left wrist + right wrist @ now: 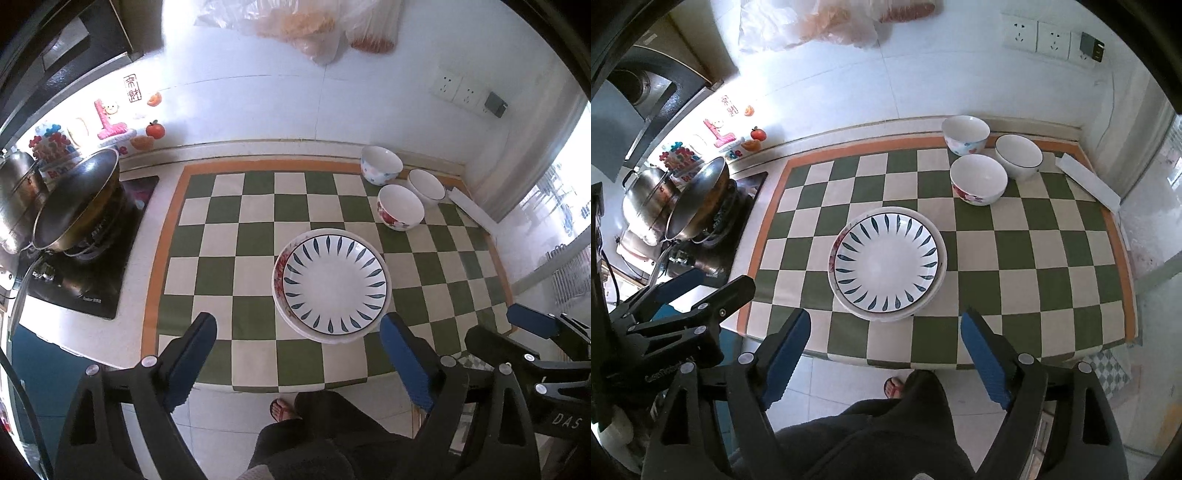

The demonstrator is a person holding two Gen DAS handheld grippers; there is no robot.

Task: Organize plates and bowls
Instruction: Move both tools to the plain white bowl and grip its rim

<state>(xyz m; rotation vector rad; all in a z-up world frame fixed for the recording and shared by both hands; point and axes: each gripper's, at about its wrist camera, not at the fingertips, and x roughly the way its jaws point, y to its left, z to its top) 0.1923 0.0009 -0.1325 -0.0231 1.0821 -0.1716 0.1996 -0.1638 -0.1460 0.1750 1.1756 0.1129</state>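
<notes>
A white plate with blue leaf marks (pixel 334 286) lies stacked on a red-flowered plate (pixel 279 266) in the middle of the green checked mat (pixel 240 240); the stack also shows in the right wrist view (pixel 886 260). Three bowls stand at the back right: a blue-flowered bowl (pixel 380 164), a red-flowered bowl (pixel 399 211) and a dark-rimmed white bowl (pixel 426 186). My left gripper (pixel 299 354) is open and empty, above the mat's front edge, short of the plates. My right gripper (pixel 884 350) is open and empty, just right of the left one.
A wok (pixel 77 206) and a steel pot (pixel 14 199) sit on the black hob (pixel 85 280) at the left. A white box (pixel 1089 182) lies at the mat's right edge by the wall. Plastic bags (pixel 295 26) hang on the back wall. My leg and sandalled foot (pixel 282 408) are below.
</notes>
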